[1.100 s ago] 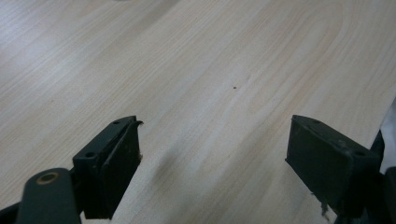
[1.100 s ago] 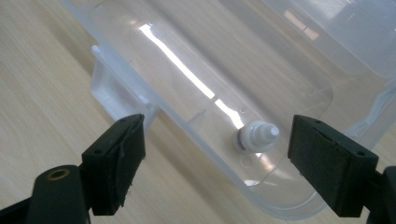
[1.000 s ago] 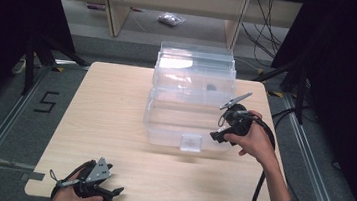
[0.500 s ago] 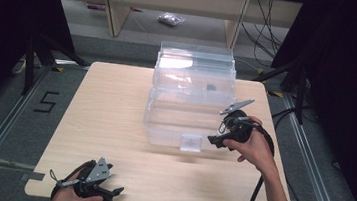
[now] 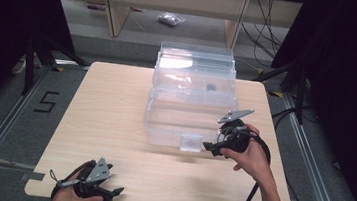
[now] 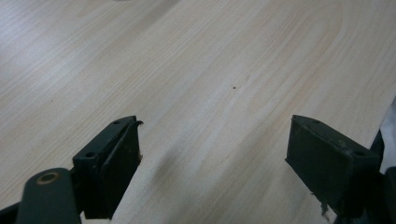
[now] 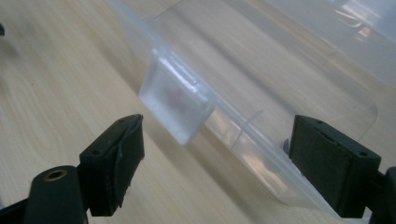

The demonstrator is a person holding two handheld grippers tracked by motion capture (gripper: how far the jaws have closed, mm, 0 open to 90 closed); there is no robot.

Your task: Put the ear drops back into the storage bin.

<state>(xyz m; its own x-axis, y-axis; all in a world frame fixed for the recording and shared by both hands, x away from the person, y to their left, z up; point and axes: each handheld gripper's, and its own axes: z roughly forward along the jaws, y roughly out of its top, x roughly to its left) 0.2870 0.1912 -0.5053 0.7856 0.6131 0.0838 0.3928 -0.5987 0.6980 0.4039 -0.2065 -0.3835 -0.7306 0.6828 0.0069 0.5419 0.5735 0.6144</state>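
Note:
A clear plastic box (image 5: pixel 188 104) with its lid thrown back stands at the middle of the wooden table (image 5: pixel 110 108). A frosted latch (image 5: pixel 191 143) hangs from its near edge. My right gripper (image 5: pixel 210 147) is open at the box's near right corner, pointing left toward the latch. In the right gripper view the latch (image 7: pixel 177 100) and the box rim (image 7: pixel 261 144) lie just ahead of the spread jaws. My left gripper (image 5: pixel 115 191) rests open near the table's front left edge. In the left gripper view its jaws frame bare wood (image 6: pixel 210 93).
A small dark item (image 5: pixel 211 88) sits in the box's rear part. Beyond the table are a wooden shelf frame (image 5: pixel 177 0) and a plastic bag (image 5: pixel 171 20) on the floor. Cables (image 5: pixel 270 19) run at the back right. A floor mark "5" (image 5: pixel 47 102) lies left.
My right gripper has come down and toward the near edge, from above the box's right side to the level of its front latch. The left gripper has stayed put.

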